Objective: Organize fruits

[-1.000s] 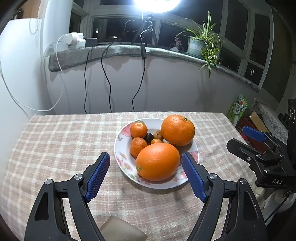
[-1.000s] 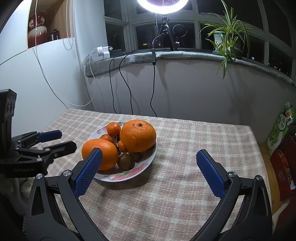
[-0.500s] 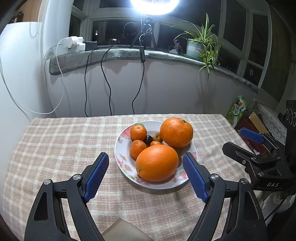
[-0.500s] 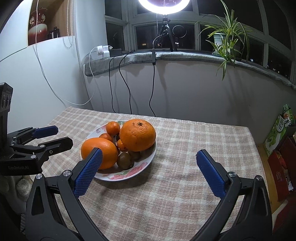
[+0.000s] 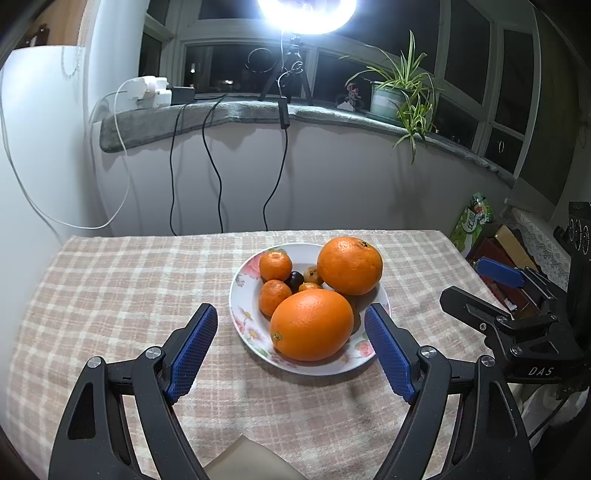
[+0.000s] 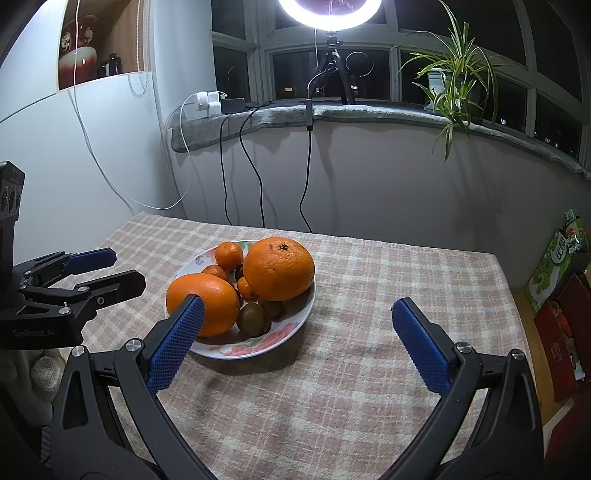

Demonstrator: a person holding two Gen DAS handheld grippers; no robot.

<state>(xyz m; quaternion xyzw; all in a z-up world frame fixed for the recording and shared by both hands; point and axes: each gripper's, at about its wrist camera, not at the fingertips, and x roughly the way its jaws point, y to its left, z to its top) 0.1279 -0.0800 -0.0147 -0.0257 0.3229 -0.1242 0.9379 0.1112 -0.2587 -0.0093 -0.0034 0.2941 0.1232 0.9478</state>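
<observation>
two grippers: both over the tablecloth (image 5: 110,280), neither holding anything
left gripper (image 5: 291,349): jaws wide; its blue pads flank the near side of the plate (image 5: 236,306), one pad left of the plate over the cloth, the other at the plate's right rim; no fruit touched
right gripper (image 6: 299,339): jaws wide; left pad in front of the plate's near edge, overlapping the near orange in its own view; right pad well right of the plate over bare cloth; contact cannot be told
plate: white with a flower rim, on the cloth, all the fruit heaped in it
near orange (image 5: 312,325): at the plate's front, the fruit closest to the left gripper
far orange (image 5: 349,265): at the plate's back right, stem end up, touching the smaller fruit
tangerines (image 5: 275,265): two on the plate's left side, one behind the other
kiwis (image 6: 251,319): brown, on the plate's right side under the far orange, seen from the right wrist
dark fruit (image 5: 294,278): small, at the plate's middle, among the tangerines and oranges
ring light (image 6: 328,11): lit, on the sill behind the plate
plant (image 6: 448,79): potted, on the sill, right of the light
</observation>
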